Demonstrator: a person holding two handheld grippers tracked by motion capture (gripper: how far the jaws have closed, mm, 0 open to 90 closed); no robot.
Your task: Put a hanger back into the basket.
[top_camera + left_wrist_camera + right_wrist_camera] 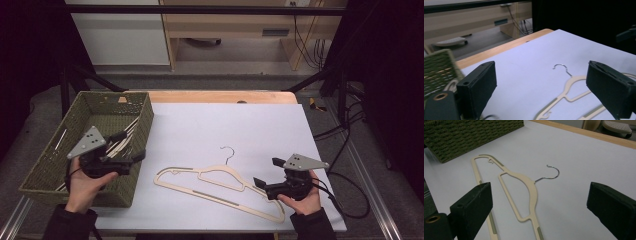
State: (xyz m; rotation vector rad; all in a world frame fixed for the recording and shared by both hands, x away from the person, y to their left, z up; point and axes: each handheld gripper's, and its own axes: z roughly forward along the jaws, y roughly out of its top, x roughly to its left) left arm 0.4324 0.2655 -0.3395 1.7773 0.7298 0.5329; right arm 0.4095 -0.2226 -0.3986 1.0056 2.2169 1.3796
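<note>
1. A cream hanger (220, 187) is lying flat on the white sheet (240, 130) covering the table; its metal hook (228, 152) is pointing toward the far edge; its long bar is running from near the basket toward the person's right hand.
2. The left gripper (132, 145) is hovering over the near right corner of the woven green basket (60, 170); its jaws are standing wide apart with nothing between them; in the left gripper view the left gripper (541, 87) is looking across the sheet at the hanger (571, 87), well clear of it.
3. The right gripper (267, 172) is being held just beside the hanger's right end; whether it is touching the bar cannot be told from the high view; its jaws are gaping wide and gripping nothing.
4. In the right gripper view the right gripper (539, 205) is framing the hanger (524, 190) between its two open jaws; the hook (551, 173) is curling toward the far side; the basket (469, 135) is standing at the upper left.
5. More cream hangers (122, 137) are lying inside the basket, leaning along its right wall.
</note>
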